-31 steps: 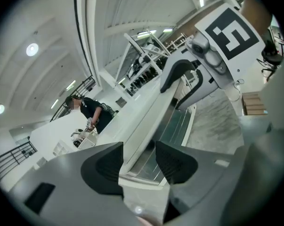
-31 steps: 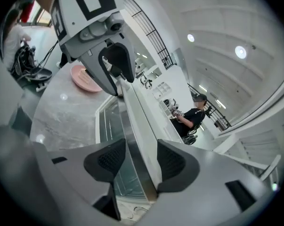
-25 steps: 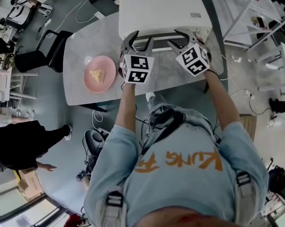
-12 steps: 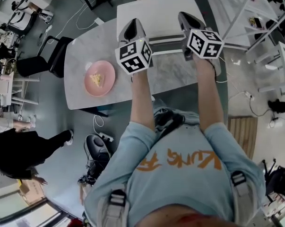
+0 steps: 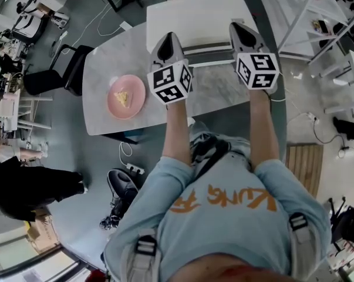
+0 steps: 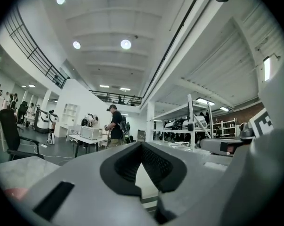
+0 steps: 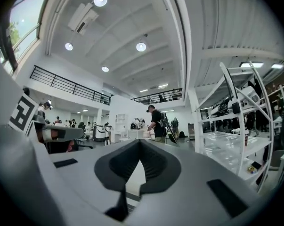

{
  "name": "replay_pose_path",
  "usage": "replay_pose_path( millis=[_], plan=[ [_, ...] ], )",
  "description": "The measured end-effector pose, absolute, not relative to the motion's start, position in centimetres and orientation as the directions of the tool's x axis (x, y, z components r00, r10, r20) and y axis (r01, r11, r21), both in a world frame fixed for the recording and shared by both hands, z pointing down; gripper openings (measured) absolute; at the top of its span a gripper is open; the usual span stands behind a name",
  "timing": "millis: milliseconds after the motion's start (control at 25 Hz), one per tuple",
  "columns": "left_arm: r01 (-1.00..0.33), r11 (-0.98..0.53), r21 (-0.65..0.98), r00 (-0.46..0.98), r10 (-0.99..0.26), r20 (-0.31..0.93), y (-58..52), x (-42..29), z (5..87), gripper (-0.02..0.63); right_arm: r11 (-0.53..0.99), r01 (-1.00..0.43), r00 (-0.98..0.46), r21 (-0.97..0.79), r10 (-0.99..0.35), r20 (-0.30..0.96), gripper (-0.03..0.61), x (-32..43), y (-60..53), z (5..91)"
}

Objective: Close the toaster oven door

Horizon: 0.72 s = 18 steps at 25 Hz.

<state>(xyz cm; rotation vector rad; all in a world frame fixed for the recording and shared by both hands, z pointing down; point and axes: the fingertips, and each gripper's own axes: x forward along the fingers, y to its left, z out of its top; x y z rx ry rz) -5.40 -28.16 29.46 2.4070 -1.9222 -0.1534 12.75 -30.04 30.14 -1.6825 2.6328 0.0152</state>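
Toaster oven (image 5: 200,16), white, sits at the far side of the desk (image 5: 106,57), front facing the person. From above only its front edge (image 5: 209,49) shows as a thin dark strip, so I can't tell whether the door is fully seated. The left gripper (image 5: 168,40) and right gripper (image 5: 240,28) are both pressed together with nothing between the pads. They are held over the oven's front edge, noses tipped up toward the ceiling, and neither gripper view shows the door. Main risk, as I judge it: if the door isn't home it could sag or drop open, and nobody would spot it from these angles. Second: lowering the arms straight down could hook the handle bar with a closed nose and drag the door open. It could also bump the oven top and shove the oven back across the desk. Third: the pink plate (image 5: 126,97) with a bit of food (image 5: 121,97) lies near the left arm, apart from the oven, and a sideways sweep on the way out could clip it.
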Motion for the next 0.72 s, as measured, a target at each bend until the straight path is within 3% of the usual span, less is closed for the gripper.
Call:
replay_pose_path(
  millis=[720],
  plan=[
    [-0.965,-0.254,0.071,0.251,-0.967,-0.038,-28.0,-3.5,30.0,0.002,0.444,-0.896,-0.445,0.018,-0.896,-0.014,-0.002,12.9,-29.5,30.7]
  ],
)
